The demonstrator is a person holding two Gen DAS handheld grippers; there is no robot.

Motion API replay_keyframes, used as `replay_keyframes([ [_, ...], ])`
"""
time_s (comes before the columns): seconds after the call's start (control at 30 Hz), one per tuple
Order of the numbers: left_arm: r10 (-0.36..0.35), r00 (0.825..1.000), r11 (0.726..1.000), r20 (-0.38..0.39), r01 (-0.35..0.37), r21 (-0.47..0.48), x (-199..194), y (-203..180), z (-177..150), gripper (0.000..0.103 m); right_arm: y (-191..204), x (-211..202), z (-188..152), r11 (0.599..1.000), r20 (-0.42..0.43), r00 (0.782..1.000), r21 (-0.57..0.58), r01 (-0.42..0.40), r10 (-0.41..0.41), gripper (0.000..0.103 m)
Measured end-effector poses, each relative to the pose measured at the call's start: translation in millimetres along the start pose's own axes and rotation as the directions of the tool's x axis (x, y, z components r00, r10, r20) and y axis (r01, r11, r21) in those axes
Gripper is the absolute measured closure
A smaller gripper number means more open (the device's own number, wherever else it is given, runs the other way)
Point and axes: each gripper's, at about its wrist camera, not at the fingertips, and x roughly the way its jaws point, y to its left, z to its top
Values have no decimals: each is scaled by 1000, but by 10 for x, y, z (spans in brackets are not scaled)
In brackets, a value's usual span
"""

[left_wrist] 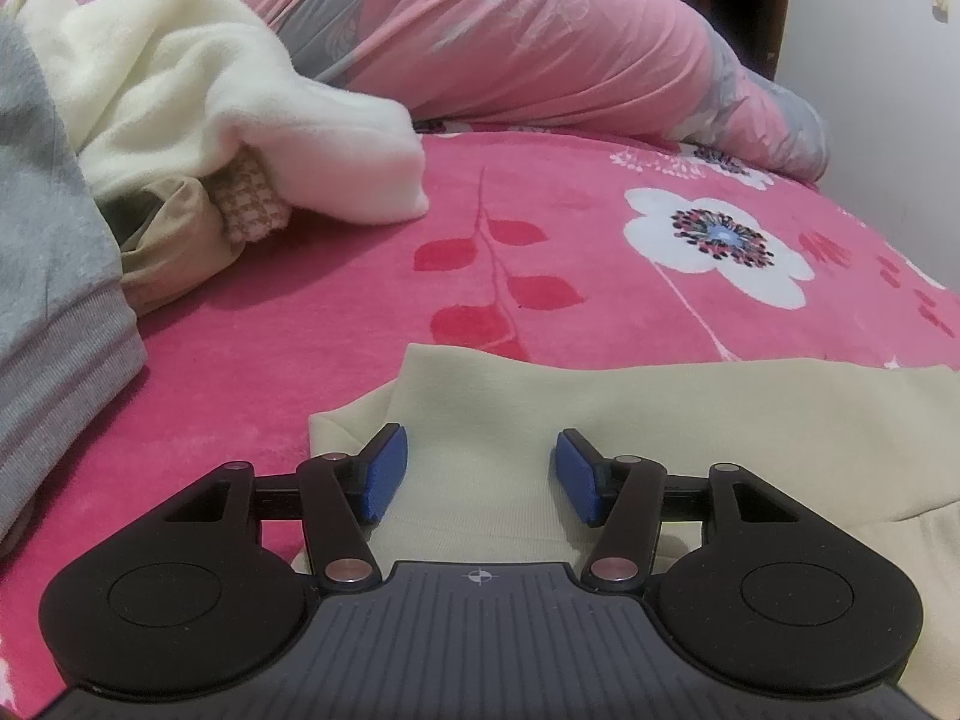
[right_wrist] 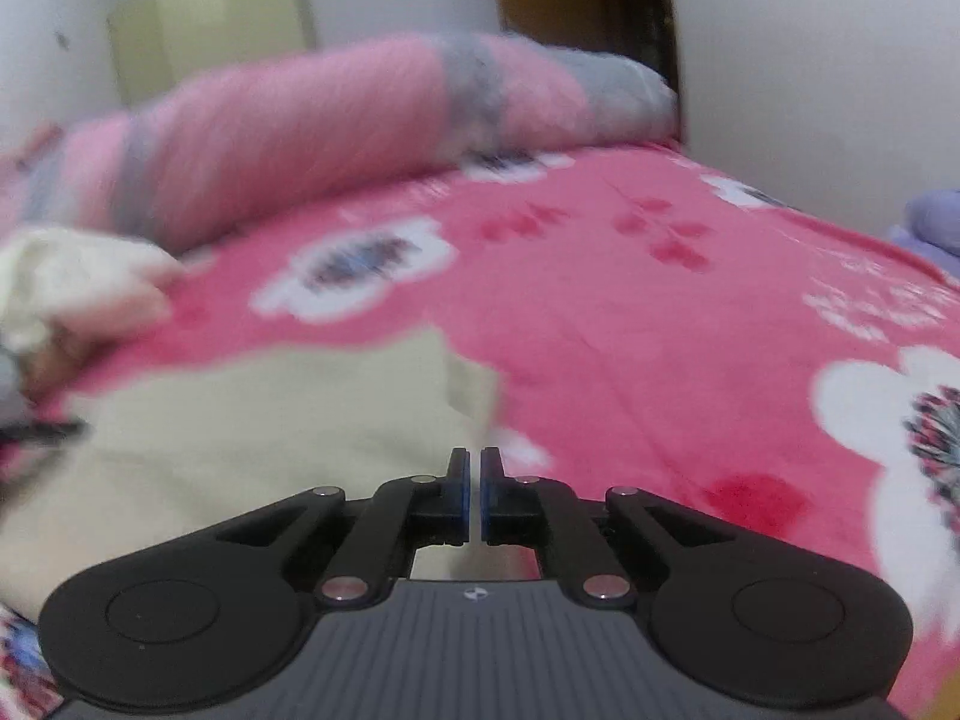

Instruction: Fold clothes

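left gripper: jaws stand open over the pale garment, gripping nothing, probably placed to steady it
right gripper: jaws closed, nothing visible between them, at the garment's right edge
pale garment: one, flat on the pink blanket, at 6 o'clock
clothes heap: at 10 o'clock, about four pieces, waiting for folding
rolled quilt: one, at 12 o'clock

Plush fleece bedspread, smooth matt cream knit garment, fluffy cream fleece, ribbed grey sweatshirt.
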Motion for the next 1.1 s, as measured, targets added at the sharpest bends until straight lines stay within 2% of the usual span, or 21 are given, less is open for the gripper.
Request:
replay_keyframes([
  [0.1,1,1000,1000,3,-1,0,-2,-2,-4,47,450,66,-34,984,-12,992,-131,-123,122,99],
  [0.17,-1,1000,1000,3,1,-2,1,5,-7,47,695,219,-104,956,-62,985,-237,-171,161,98],
  [0.23,-5,1000,1000,3,5,-5,0,12,-8,47,731,433,-131,950,-104,989,-285,-128,102,99],
  [0.27,-8,1000,1000,4,8,-8,-1,16,-8,47,625,532,-122,960,-117,989,-257,-113,86,101],
  [0.3,-11,1000,1000,5,11,-11,-2,20,-8,47,512,618,-87,973,-125,986,-190,-133,111,103],
  [0.37,-17,1000,1000,7,17,-18,-4,30,-12,46,178,611,27,994,-115,988,-22,-103,99,103],
  [0.47,-22,1000,1000,11,22,-21,-3,27,-21,44,-85,491,120,998,-70,997,51,22,-19,103],
  [0.57,-21,1000,1000,13,22,-19,1,18,-27,43,-53,419,181,993,-35,993,28,112,-111,99],
  [0.67,-19,1000,1000,14,19,-18,-2,11,-27,43,77,395,221,999,-13,1000,40,-9,9,99],
  [0.77,-17,1000,1000,14,17,-17,-6,8,-28,43,287,567,217,996,-52,994,-4,-93,93,99],
  [0.87,-17,1000,1000,15,17,-19,-11,0,-32,43,147,765,174,997,-94,994,-60,53,-59,100],
  [0.9,-18,1000,1000,16,18,-20,-14,0,-34,43,57,788,163,986,-95,982,-63,156,-161,96],
  [0.97,-19,1000,1000,16,20,-22,-15,2,-35,43,-255,662,165,942,-93,938,0,335,-334,95],
  [1.0,-19,1000,1000,16,20,-22,-12,3,-34,43,-389,515,154,944,-78,944,64,325,-320,95],
  [1.1,-18,1000,1000,17,19,-20,-8,3,-33,43,-417,30,117,970,26,978,137,202,-207,95],
])
